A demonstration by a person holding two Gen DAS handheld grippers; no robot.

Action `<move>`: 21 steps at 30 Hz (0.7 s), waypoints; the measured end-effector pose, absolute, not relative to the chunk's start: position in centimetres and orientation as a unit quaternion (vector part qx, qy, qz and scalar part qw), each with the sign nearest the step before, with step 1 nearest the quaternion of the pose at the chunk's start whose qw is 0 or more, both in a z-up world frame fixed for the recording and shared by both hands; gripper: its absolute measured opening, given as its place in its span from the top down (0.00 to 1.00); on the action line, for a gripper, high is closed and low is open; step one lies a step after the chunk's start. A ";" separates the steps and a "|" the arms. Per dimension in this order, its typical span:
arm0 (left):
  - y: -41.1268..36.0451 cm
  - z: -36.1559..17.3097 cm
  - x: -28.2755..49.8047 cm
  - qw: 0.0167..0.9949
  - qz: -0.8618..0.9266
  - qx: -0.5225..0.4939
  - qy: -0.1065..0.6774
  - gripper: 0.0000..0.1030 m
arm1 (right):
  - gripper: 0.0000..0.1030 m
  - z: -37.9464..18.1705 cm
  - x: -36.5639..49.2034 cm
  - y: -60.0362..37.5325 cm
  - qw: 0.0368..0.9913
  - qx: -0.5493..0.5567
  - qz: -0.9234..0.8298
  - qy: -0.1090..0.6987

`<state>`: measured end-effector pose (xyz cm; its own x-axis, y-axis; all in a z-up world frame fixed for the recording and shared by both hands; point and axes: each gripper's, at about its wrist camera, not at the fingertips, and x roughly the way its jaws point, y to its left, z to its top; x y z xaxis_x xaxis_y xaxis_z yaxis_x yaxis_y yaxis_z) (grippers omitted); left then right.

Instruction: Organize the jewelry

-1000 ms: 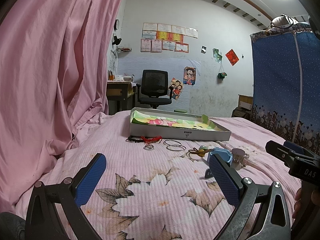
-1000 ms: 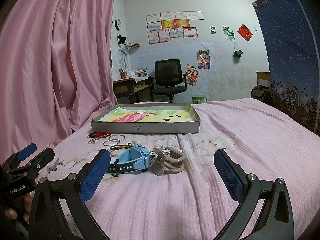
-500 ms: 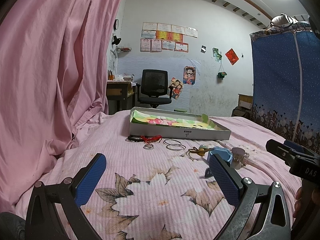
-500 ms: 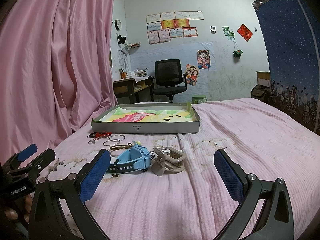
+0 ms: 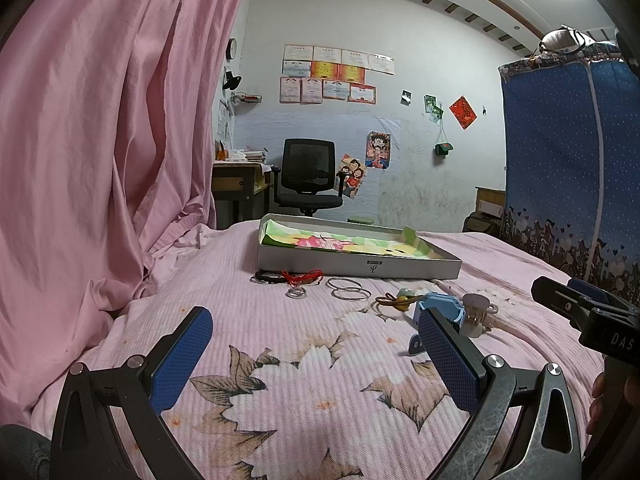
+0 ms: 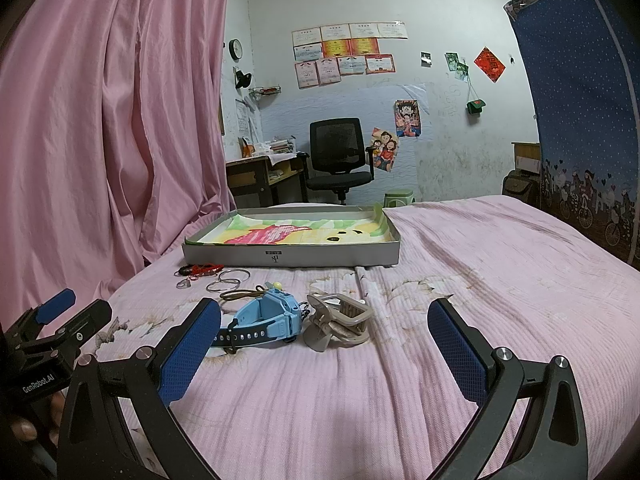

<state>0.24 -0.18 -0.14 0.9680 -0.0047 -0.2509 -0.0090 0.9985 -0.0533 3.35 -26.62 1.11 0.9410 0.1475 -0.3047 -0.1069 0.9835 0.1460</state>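
Note:
A shallow grey tray [image 5: 356,268] [image 6: 292,258] with a colourful paper lining lies on the pink bedspread. In front of it lie a red cord bracelet [image 5: 302,277] [image 6: 202,269], a silver ring [image 5: 297,293], thin metal bangles [image 5: 348,289] [image 6: 228,278], a brown hair tie with beads [image 5: 394,300], a light blue watch [image 6: 266,318] [image 5: 438,306] and a beige hair claw [image 6: 340,322] [image 5: 476,310]. My left gripper [image 5: 316,356] is open, low over the floral print, nothing between its pads. My right gripper [image 6: 324,352] is open just short of the watch and claw.
A pink curtain [image 5: 100,140] hangs along the left side of the bed. A blue wardrobe cover [image 5: 572,168] stands on the right. An office chair [image 5: 308,176] and a desk [image 5: 236,184] are beyond the bed's far end.

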 end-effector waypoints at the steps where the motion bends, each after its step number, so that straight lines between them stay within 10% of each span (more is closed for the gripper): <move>1: -0.2 -0.1 0.2 0.992 0.001 -0.027 0.126 0.00 | 0.01 1.1 3.3 -26.6 0.983 0.063 0.064 0.159; 21: -1.1 0.6 1.9 0.985 -0.059 -0.050 0.156 0.00 | 0.01 1.9 4.0 -26.6 0.984 0.041 0.065 0.160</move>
